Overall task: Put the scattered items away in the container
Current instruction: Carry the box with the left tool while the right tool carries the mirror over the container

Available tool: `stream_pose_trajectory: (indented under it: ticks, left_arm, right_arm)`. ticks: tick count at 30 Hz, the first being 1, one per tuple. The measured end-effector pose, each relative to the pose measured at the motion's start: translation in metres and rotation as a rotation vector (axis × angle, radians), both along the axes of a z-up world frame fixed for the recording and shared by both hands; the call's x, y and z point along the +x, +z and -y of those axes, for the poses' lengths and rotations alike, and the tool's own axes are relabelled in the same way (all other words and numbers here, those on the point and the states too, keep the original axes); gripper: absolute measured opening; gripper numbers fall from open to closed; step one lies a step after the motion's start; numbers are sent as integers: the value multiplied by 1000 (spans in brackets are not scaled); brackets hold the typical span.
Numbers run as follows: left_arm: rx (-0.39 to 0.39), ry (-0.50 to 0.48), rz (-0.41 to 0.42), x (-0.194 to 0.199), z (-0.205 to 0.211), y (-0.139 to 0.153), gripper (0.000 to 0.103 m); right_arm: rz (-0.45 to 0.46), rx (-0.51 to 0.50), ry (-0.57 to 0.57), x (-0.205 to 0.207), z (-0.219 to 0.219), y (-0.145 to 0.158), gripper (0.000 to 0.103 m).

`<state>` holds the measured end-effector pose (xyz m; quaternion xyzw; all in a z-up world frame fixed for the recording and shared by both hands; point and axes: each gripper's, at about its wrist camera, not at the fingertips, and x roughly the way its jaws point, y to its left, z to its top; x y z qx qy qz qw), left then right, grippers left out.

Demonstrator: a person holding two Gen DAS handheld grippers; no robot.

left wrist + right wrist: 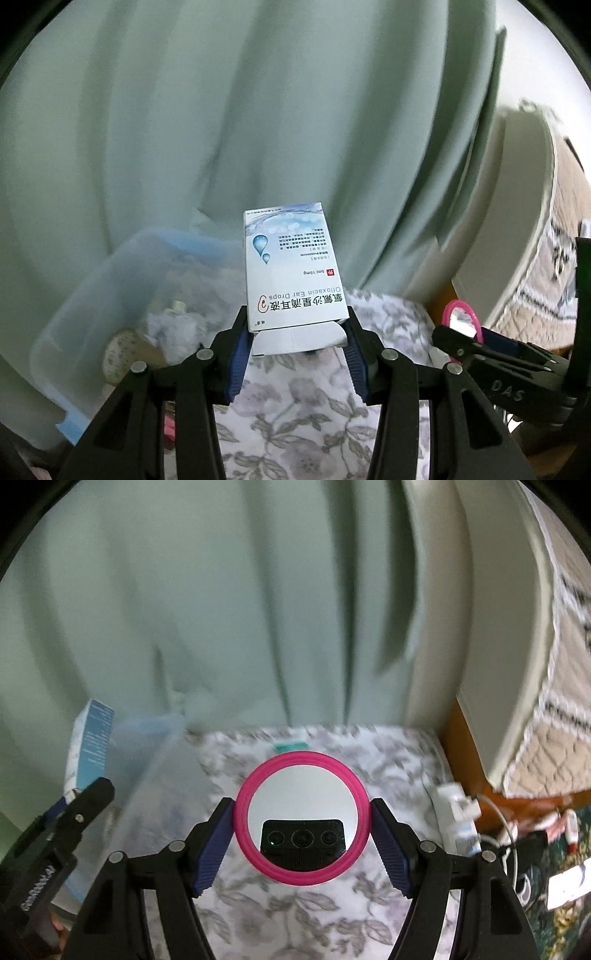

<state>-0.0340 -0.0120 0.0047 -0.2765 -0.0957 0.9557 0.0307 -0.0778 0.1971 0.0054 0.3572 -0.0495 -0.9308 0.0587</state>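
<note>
My left gripper [299, 332] is shut on a white and blue ear drops box [291, 266], held upright above the table. A clear plastic container [110, 288] with several small items inside stands to its left. My right gripper [303, 819] is shut on a round mirror with a pink rim [302, 818], gripped at both sides. The mirror [461, 317] also shows at the right of the left wrist view. The box [90, 746] and container [162, 760] show at the left of the right wrist view.
A floral tablecloth [295, 424] covers the table. A pale green curtain [258, 110] hangs behind. A small teal item [290, 746] lies at the table's far edge. A white power strip [456, 819] and cables lie at the right. A white bed frame [498, 646] stands to the right.
</note>
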Motion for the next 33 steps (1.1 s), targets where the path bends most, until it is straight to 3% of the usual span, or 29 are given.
stream_pose_trajectory:
  ticks: [14,23,33]
  left_arm:
    - [50,176,-29,20,82,8,48]
    - [63,244,0,25,124,-9,48]
    - [76,240,79,11,140,-40,48]
  right_arm:
    - [-108,-10,181,-5,88,48,75]
    - [-102,7,291,-15,147,44,75]
    - [-43,30,375,-36,195,20,75]
